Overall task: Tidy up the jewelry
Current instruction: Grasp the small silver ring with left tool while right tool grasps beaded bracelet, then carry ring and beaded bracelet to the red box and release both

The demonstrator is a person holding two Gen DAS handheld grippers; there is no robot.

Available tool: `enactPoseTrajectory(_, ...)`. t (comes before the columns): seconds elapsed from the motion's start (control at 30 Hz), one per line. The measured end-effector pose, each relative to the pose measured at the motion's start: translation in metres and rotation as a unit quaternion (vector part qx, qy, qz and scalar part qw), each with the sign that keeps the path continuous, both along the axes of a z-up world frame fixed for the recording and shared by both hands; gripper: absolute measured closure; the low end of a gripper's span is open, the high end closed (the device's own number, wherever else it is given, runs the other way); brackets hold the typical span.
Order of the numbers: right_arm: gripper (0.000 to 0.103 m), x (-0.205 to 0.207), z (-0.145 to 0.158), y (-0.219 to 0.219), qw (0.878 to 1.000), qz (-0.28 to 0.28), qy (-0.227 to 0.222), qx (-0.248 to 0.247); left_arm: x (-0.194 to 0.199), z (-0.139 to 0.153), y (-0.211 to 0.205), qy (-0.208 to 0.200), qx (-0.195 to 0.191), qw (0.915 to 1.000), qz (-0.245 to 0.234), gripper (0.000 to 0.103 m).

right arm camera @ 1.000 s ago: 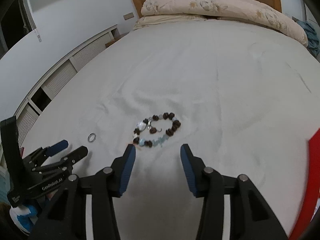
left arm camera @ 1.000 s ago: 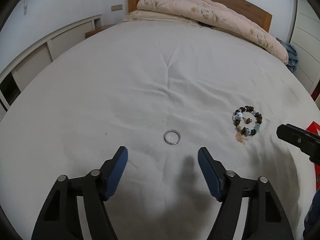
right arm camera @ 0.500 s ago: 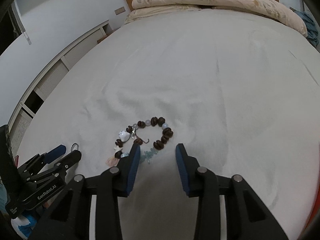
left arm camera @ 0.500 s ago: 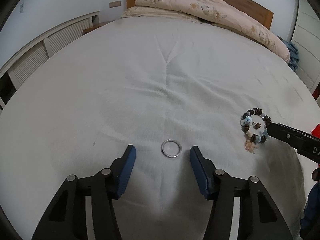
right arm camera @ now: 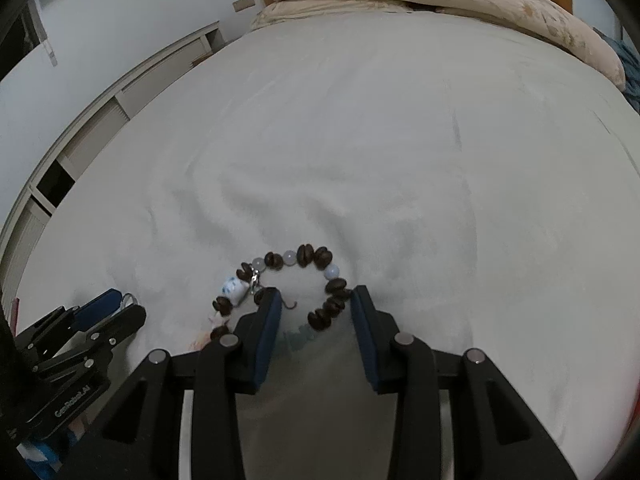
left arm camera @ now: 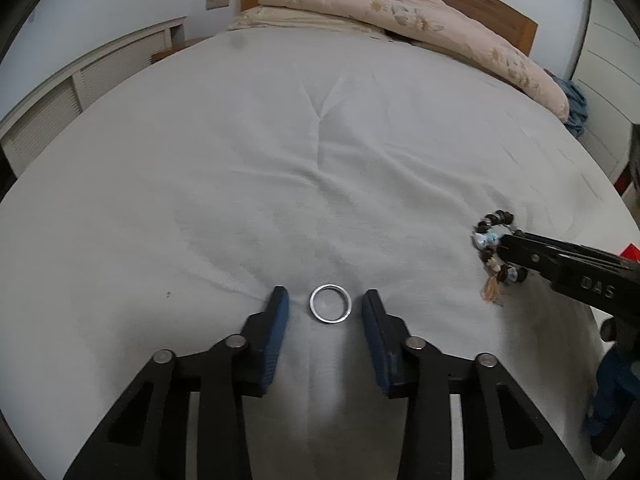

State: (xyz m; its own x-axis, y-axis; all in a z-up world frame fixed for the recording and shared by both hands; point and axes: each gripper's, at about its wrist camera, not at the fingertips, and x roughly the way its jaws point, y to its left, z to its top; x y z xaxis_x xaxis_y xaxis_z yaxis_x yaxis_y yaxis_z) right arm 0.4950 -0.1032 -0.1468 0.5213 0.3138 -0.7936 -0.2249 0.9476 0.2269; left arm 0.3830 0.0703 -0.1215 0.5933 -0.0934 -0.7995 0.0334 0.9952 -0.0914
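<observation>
A silver ring (left arm camera: pixel 330 309) lies flat on the white bedsheet (left arm camera: pixel 320 160). My left gripper (left arm camera: pixel 325 304) straddles it; its jaws are closing, and the blue pads still stand clear of the ring on both sides. A bracelet of brown and pale beads (right arm camera: pixel 304 258) with a white-blue charm lies further right. My right gripper (right arm camera: pixel 316 300) is down over its near side, open, with one strand of beads between the fingers and a gap left. In the left wrist view the right gripper (left arm camera: pixel 505 245) covers part of the bracelet (left arm camera: pixel 490 226). The left gripper (right arm camera: pixel 120 306) and ring (right arm camera: pixel 130 297) show at the right wrist view's lower left.
A folded floral quilt (left arm camera: pixel 400 12) lies against the wooden headboard (left arm camera: pixel 500 12) at the far end. White slatted cabinets (left arm camera: pixel 100 76) run along the left side of the bed. A blue cloth (left arm camera: pixel 576 104) and something red (left arm camera: pixel 632 250) sit at the right.
The left gripper's jaws have narrowed around the ring and come closer to it. The right gripper has moved forward and down until its fingers straddle the bracelet's near side.
</observation>
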Motion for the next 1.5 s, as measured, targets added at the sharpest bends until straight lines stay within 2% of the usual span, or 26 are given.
enactPoseTrajectory(0.1, 0.073, 0.003, 0.000, 0.004, 1.000, 0.005, -0.004, -0.005, -0.001, -0.001, -0.005, -0.001, 0.003, 0.9999, -0.015, 0.083)
enactPoseTrajectory(0.23, 0.089, 0.001, -0.001, 0.001, 1.000, 0.004, -0.014, -0.007, 0.001, 0.001, -0.004, -0.002, 0.001, 0.9999, -0.017, 0.083)
enactPoseTrajectory(0.3, 0.093, -0.001, 0.000, 0.001, 1.000, 0.005, -0.018, -0.008, -0.001, 0.002, -0.002, -0.005, 0.000, 0.9998, -0.018, 0.083)
enactPoseTrajectory(0.77, 0.094, -0.019, 0.008, 0.000, 0.999, 0.008, -0.052, -0.014, -0.009, 0.007, -0.017, -0.028, 0.060, 0.9976, -0.021, 0.083)
enactPoseTrajectory(1.07, 0.094, -0.028, 0.023, -0.001, 0.998, 0.004, -0.061, -0.015, -0.012, 0.018, -0.025, -0.040, 0.073, 0.9962, -0.027, 0.083)
enactPoseTrajectory(1.5, 0.094, -0.055, 0.060, -0.014, 0.997, -0.003, -0.076, -0.014, -0.028, 0.053, -0.034, -0.062, 0.074, 0.9950, -0.028, 0.083)
